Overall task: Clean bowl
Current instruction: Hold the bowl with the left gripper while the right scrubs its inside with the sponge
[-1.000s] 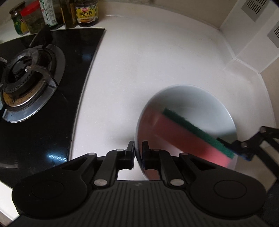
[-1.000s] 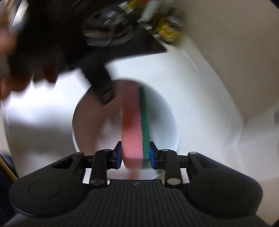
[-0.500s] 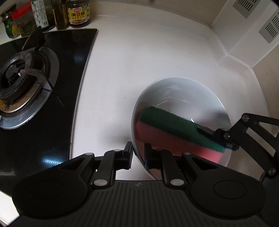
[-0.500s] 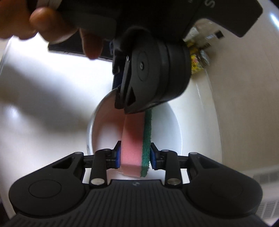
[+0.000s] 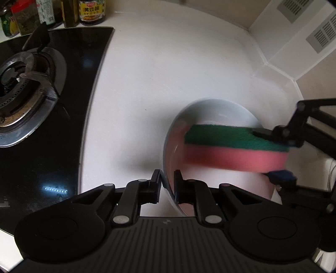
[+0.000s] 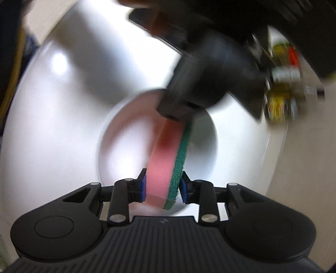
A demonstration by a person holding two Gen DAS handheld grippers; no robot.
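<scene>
Bowl (image 5: 212, 117), white, held tilted above the white surface (image 5: 168, 73) beside the stove (image 5: 31, 84). My left tool (image 5: 167, 178) pinches the near rim, one finger outside and one inside the wall, so that the hollow faces my right tool (image 5: 281, 155) and the bowl cannot spin away under rubbing. My right tool (image 6: 162, 187) is pressed together on a sponge (image 6: 168, 163), pink foam on one side, green scouring layer on the other; the blue pads (image 6: 143, 187) grip its flat faces, leaving its long edge and far end free to work. In the left wrist view the sponge (image 5: 235, 147) lies across the mouth of the bowl, its far end reaching toward the inner wall; whether it touches there I cannot tell, since blur hides the contact. Jars (image 5: 91, 10) stand at the back, well apart. Judged stage: scrubbing of the inside under way. Judged risk: a hard push could lever the rim out of its narrow pinch.
</scene>
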